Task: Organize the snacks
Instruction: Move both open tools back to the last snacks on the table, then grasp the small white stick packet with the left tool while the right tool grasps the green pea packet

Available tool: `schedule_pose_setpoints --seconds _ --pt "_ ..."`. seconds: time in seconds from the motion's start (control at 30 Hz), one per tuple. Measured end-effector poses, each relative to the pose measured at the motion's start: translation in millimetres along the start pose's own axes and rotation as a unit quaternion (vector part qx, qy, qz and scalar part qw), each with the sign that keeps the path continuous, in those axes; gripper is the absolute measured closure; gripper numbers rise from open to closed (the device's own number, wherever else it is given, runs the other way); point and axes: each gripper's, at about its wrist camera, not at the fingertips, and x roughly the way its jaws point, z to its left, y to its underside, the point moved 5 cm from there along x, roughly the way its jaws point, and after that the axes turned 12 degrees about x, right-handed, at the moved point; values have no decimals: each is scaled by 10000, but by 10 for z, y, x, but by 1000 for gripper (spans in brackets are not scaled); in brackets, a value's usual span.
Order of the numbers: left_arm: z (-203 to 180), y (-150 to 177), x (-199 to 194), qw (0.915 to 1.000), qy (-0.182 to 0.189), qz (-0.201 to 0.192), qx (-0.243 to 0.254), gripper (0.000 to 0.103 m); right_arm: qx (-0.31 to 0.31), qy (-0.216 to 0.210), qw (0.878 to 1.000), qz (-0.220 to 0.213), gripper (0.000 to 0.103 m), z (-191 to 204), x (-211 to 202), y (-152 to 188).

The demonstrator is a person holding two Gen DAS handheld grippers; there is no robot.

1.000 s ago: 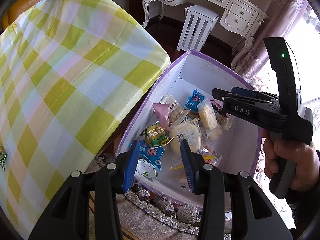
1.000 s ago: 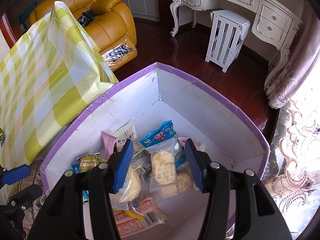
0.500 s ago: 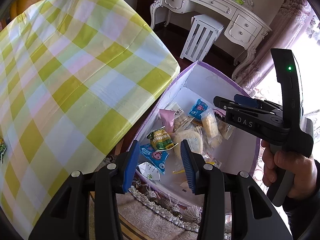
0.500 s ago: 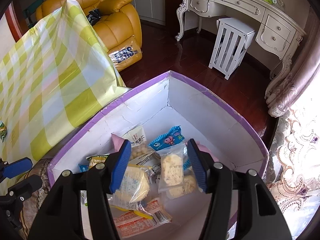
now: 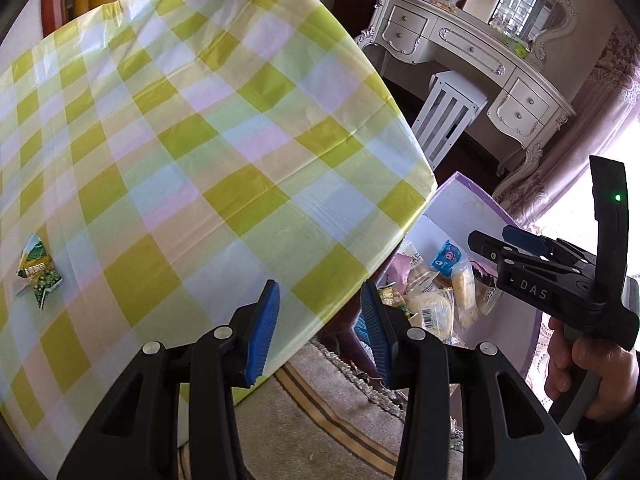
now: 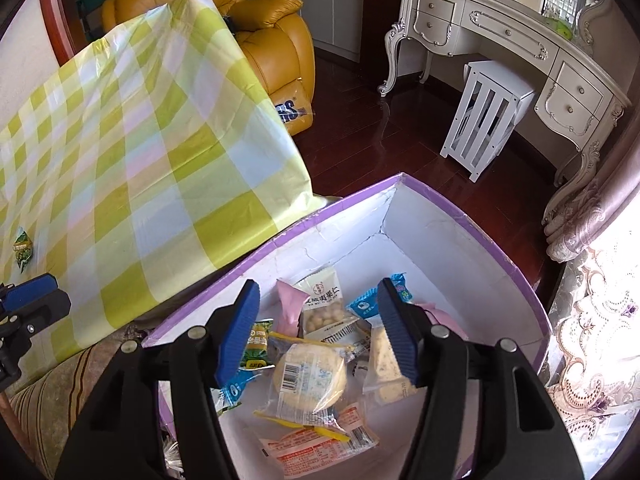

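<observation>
Left wrist view: 1 green snack packet [image 5: 38,270], left of frame, was judged next for the empty, parted left gripper [image 5: 318,330]; right gripper [image 6: 318,330], jaws just widened, held nothing over the box [image 6: 480,216].

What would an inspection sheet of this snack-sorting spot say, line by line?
Surface: table under a yellow-green checked cloth, mostly bare; striped rug below.
Job's things: purple-rimmed box beside the table holds a heap of wrapped snacks, among them a round biscuit pack and a peanut pack; one green snack packet lies alone on the cloth.
Clutter: nothing seen on the cloth besides that packet.
Grippers: left gripper open and holding nothing, over the table edge; right gripper above the box, jaws just been opening, nothing between them.
Cables: nothing seen.
Surroundings: yellow armchair, white dressing table, white stool, curtain, dark wood floor.
</observation>
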Motion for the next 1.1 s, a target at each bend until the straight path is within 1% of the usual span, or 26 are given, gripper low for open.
schedule_pose_setpoints --seconds 0.17,0.27,0.37,0.47,0.53,0.6,0.73,0.83,0.93,1.03,1.1 --pt "437 38 -171 9988 -238 -178 -396 62 -238 -153 9996 1 41 318 -54 7" --pt "765 84 -297 9963 -457 -278 -671 62 -398 -314 9987 -6 41 581 -96 17" --pt "1160 162 -446 9911 -691 -401 -1062 62 -593 -514 9969 -22 39 904 -143 36" --pt "1561 282 -604 9826 -979 -530 -1489 62 -810 -735 9940 -30 38 1266 -197 71" --pt "1823 385 -698 9748 -1111 -629 -1828 62 -950 -871 9916 -39 38 1514 -226 99" --pt "2058 500 -774 9650 -1173 -738 -2228 62 -1079 -994 9892 -48 38 1756 -253 133" --pt "2438 762 -883 9405 -1305 -946 -2993 62 -1303 -1243 9836 -46 38 2237 -285 217" --pt "2666 954 -931 9226 -1426 -1040 -3429 62 -1529 -1452 9775 -82 37 2598 -306 302" --pt "2837 1137 -949 9069 -1551 -1085 -3764 63 -1757 -1626 9709 -23 37 2933 -280 408" --pt "2949 1268 -954 8959 -1640 -1124 -3973 63 -1961 -1764 9646 30 37 3228 -226 519" --pt "2992 1320 -951 8917 -1650 -1155 -4053 63 -2082 -1814 9611 109 37 3395 -161 593"
